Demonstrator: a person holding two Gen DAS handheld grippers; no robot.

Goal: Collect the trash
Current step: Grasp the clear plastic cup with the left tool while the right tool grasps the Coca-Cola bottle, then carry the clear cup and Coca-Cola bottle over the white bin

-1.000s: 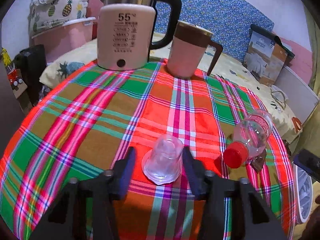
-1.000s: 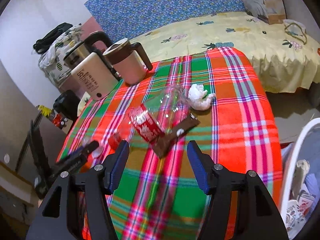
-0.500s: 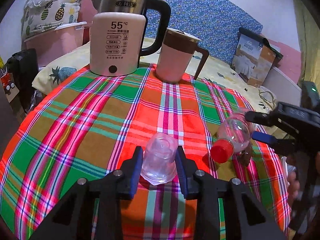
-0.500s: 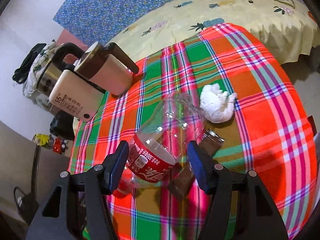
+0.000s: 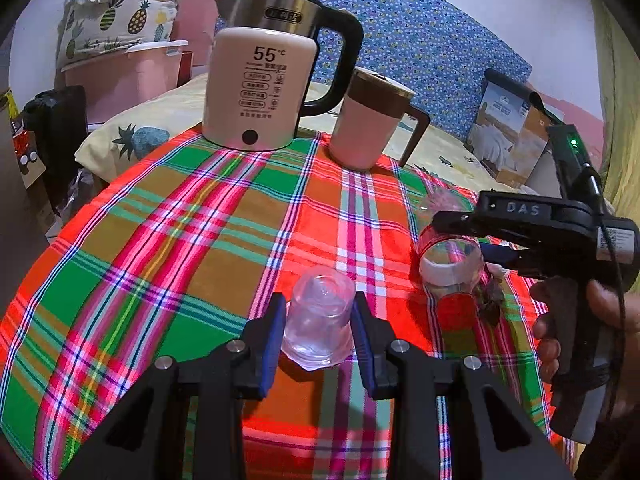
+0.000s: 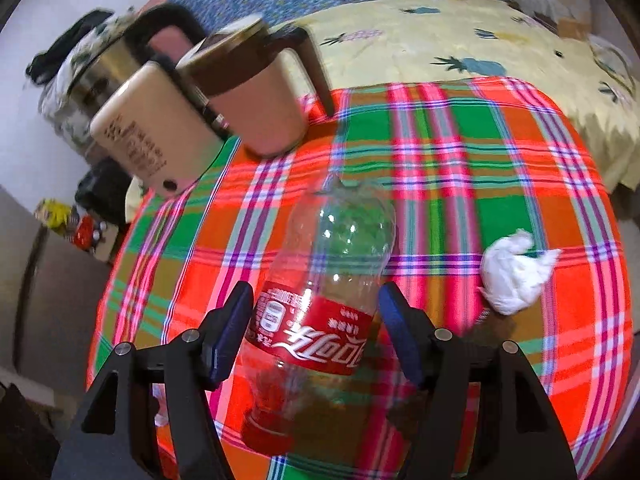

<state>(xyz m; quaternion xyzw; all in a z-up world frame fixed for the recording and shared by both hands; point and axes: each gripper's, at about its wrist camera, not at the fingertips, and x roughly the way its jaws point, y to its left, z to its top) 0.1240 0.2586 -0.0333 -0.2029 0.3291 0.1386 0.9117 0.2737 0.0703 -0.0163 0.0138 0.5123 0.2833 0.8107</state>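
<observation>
left gripper (image 5: 318, 328) clamps our upturned plastic cup (image 5: 319, 320) for binning | right gripper (image 6: 316, 320) jaws opening, straddling lying cola bottle (image 6: 320, 300), no squeeze yet

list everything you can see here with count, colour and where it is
plastic cup: 1, clear, upside down between the left fingers
cola bottle: 1, clear, red label and cap, lying between the right fingers
crumpled tissue: 1, white, right of bottle
wrapper: 1, brown, beside bottle
kettle: 1, cream and steel, table's far edge
mug: 1, pink and brown, beside kettle
tablecloth: 1, plaid
left gripper: 1, black, shut on cup
right gripper: 1, black, jaws opening, pads clear of bottle
hand: 1, holding right gripper
</observation>
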